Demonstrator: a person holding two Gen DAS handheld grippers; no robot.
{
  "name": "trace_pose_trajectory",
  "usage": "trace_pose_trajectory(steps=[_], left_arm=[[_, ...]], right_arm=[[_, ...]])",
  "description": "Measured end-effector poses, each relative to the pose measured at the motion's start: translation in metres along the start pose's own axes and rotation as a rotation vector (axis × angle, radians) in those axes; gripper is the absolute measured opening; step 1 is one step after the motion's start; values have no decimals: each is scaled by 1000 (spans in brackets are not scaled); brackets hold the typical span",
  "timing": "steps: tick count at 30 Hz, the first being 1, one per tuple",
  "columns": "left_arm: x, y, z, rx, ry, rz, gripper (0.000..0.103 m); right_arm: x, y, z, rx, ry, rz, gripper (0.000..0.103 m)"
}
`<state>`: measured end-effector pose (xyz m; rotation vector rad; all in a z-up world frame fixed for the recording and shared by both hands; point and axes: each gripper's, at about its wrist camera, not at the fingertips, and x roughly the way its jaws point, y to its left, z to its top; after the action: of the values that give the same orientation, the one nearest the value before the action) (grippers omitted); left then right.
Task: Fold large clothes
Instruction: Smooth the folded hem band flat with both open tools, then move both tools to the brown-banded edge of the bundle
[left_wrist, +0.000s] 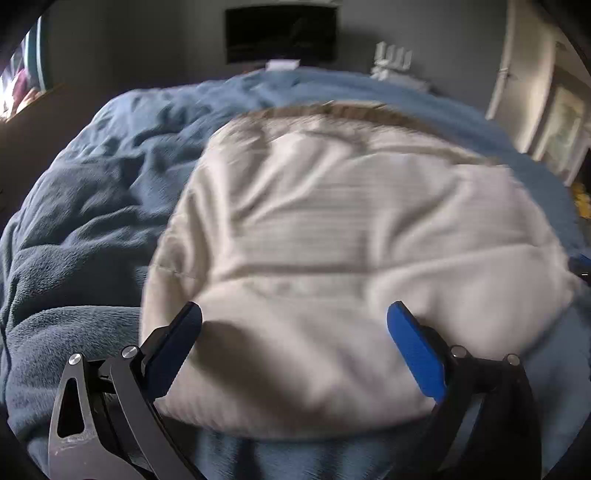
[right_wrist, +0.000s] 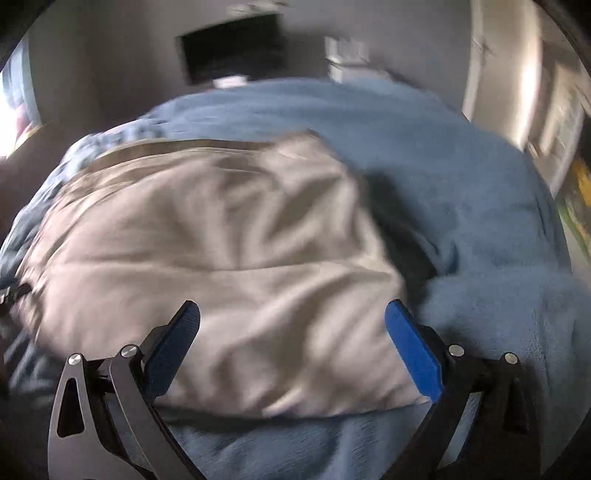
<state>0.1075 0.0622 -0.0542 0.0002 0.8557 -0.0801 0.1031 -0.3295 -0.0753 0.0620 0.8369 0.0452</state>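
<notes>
Looking along the left tool (left_wrist: 294, 317), both blue fingers (left_wrist: 415, 349) stand spread wide with nothing between them. Under them lies a cream garment (left_wrist: 332, 240), folded into a rounded bundle on a blue blanket (left_wrist: 92, 206) that covers the bed. Its darker, fuzzy edge lies at the far side. The near edge of the garment sits just ahead of the tool's frame. Beyond the bed, a dark screen (left_wrist: 280, 35) hangs on the wall, and a pale door (left_wrist: 517, 74) stands at right.

From the right tool (right_wrist: 291, 317), the picture is blurred. Its fingers (right_wrist: 413, 350) are also wide apart and hold nothing. The garment (right_wrist: 207, 240) lies left of centre on the blanket (right_wrist: 461, 177), with bare blanket to its right. The screen (right_wrist: 232, 48) shows on the far wall.
</notes>
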Motion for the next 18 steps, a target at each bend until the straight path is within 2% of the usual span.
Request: trace_pose_trajectory(steps=[4, 7, 9, 11, 13, 16, 18], left_arm=[[1, -33, -6, 102, 34, -52, 96], [22, -42, -19, 152, 141, -11, 98], [28, -32, -21, 125, 173, -24, 98], [31, -24, -21, 95, 197, -34, 97], [31, -20, -21, 79, 211, -30, 97], [26, -14, -23, 48, 237, -27, 97], [19, -11, -21, 40, 216, -15, 96]], right_arm=[[5, 61, -7, -192, 22, 61, 95], [25, 82, -17, -292, 92, 16, 95], [34, 66, -24, -254, 155, 10, 95], [48, 51, -22, -157, 196, -12, 95], [46, 39, -22, -106, 208, -14, 95], [41, 34, -23, -104, 218, -36, 95], [30, 31, -22, -93, 191, -53, 95]])
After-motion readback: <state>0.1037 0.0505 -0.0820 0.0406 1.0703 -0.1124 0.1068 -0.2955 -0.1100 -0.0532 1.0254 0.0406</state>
